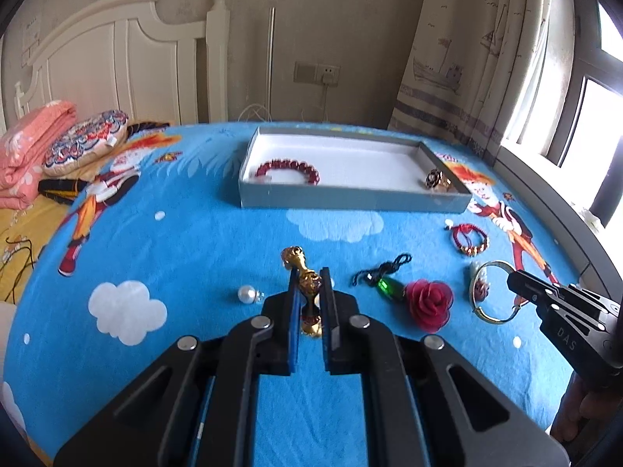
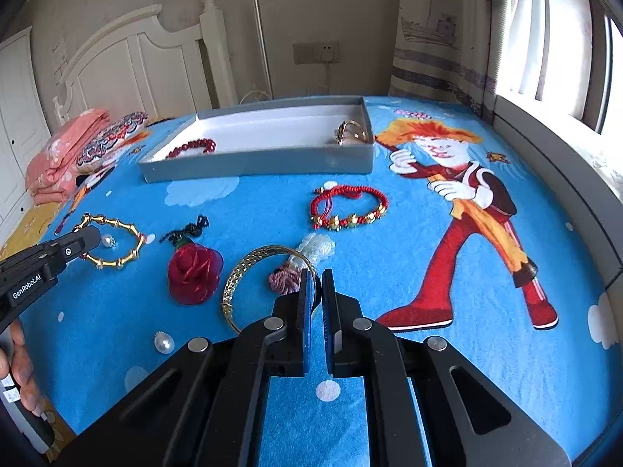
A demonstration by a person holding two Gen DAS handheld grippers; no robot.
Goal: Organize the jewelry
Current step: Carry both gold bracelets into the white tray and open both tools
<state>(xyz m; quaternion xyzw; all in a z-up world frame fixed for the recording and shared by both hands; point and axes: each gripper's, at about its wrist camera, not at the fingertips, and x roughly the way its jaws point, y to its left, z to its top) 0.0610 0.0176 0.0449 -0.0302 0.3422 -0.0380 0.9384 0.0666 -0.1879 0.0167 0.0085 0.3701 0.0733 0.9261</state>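
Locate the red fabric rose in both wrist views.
Left wrist view: the red fabric rose lies right of centre on the blue cartoon bedsheet, just right of the left gripper.
Right wrist view: the rose lies left of centre, left of the right gripper.
Shared landmark: the shallow grey tray, beyond the rose in both.

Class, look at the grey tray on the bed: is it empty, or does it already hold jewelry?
Not empty. The grey tray holds a red bead bracelet at one end and a gold piece in the opposite corner.
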